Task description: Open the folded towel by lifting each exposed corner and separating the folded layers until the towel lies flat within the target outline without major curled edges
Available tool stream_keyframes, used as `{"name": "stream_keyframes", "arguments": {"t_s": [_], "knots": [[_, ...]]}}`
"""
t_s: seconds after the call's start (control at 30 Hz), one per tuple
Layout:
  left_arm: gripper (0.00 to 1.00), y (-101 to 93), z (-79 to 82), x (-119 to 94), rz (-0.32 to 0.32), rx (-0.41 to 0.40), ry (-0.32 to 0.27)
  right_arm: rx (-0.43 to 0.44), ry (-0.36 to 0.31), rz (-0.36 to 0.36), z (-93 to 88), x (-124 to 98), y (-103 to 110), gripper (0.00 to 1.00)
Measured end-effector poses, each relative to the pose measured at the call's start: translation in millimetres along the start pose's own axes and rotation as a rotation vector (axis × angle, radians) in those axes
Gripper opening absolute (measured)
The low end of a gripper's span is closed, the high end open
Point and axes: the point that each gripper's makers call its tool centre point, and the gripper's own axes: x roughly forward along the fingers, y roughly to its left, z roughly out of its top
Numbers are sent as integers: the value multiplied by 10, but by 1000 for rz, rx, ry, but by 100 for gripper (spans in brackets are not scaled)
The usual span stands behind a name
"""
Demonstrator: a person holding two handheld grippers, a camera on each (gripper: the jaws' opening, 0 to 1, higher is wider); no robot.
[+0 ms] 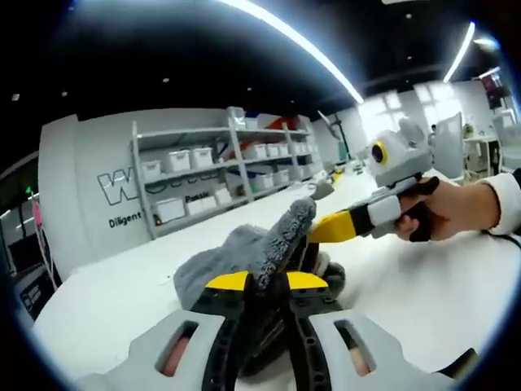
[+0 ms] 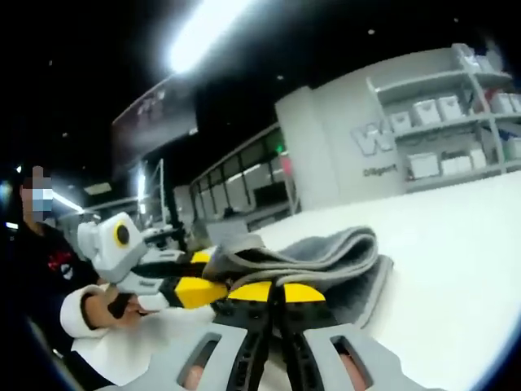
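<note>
On white table, left gripper view: fuzzy grey towel lying bunched, one corner standing up. Left gripper jaws clamping its near edge; right gripper biting the far side. Wall shelves holding white bins.

Right gripper view: right gripper jaws pinching towel's stacked, ribbed folds; left gripper gripping alongside.

Lab or workshop: white worktable, shelves of white bins, wall lettering, strip lights.
</note>
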Motion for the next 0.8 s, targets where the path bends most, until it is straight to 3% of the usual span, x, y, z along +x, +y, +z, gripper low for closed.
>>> {"name": "stream_keyframes", "arguments": {"t_s": [0.33, 0.8], "knots": [[40, -180, -5, 28, -31, 118, 7, -18, -33, 24, 66, 8, 89, 0], [41, -131, 17, 22, 12, 198, 4, -7, -96, 87, 194, 6, 296, 0]]}}
